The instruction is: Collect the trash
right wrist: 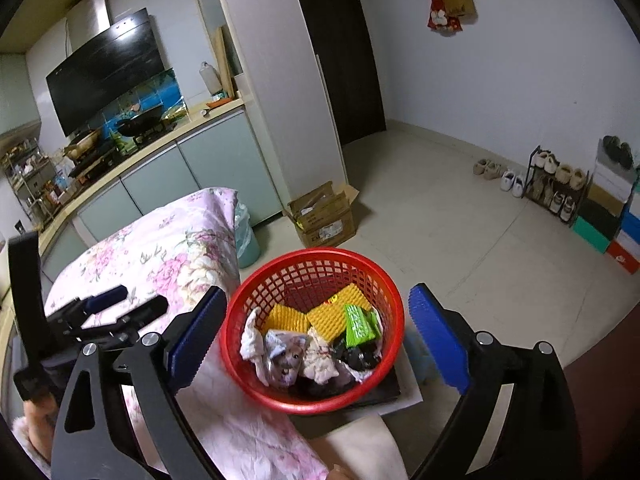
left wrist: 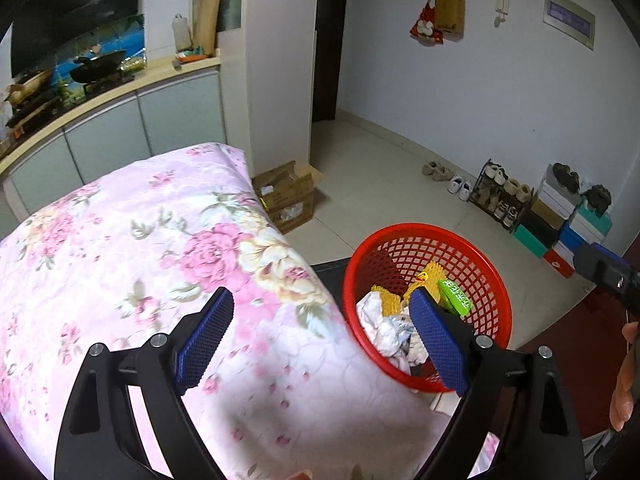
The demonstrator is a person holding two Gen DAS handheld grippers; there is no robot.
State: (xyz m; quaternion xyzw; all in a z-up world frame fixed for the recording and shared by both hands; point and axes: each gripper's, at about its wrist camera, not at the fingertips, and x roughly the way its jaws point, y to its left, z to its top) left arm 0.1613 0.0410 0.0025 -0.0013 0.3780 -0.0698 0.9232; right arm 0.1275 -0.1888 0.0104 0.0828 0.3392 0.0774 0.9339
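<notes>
Left wrist view first: the left gripper (left wrist: 320, 336) is spread wide with nothing between its blue pads, hanging over the edge of a tabletop covered in a pink floral cloth (left wrist: 132, 248). The cloth looks bare of trash from here. Just off the cloth's right edge sits the red mesh basket (left wrist: 494, 280), already holding crumpled white paper (left wrist: 380, 324), yellow waffle-textured wrappers (left wrist: 390, 300) and a bright green packet (left wrist: 454, 296). The right pad overlaps the basket in the picture, but I'd guess it's above it, not touching.

Right wrist view: the right gripper (right wrist: 314, 336) is also wide open and empty, framing the basket (right wrist: 240, 312) almost dead centre. You can see the same pile in there, plus some dark wrappers (right wrist: 358, 356) near the front. The basket rests on a dark flat thing, can't tell what. The left gripper (right wrist: 120, 304) shows at the far left over the cloth.

My read: collecting looks basically finished, since I can't spot loose trash anywhere in view. If anything's left, sweep each camera slowly along the cloth before closing on something, and release low over the basket's middle so light wrappers don't bounce off the rim
</notes>
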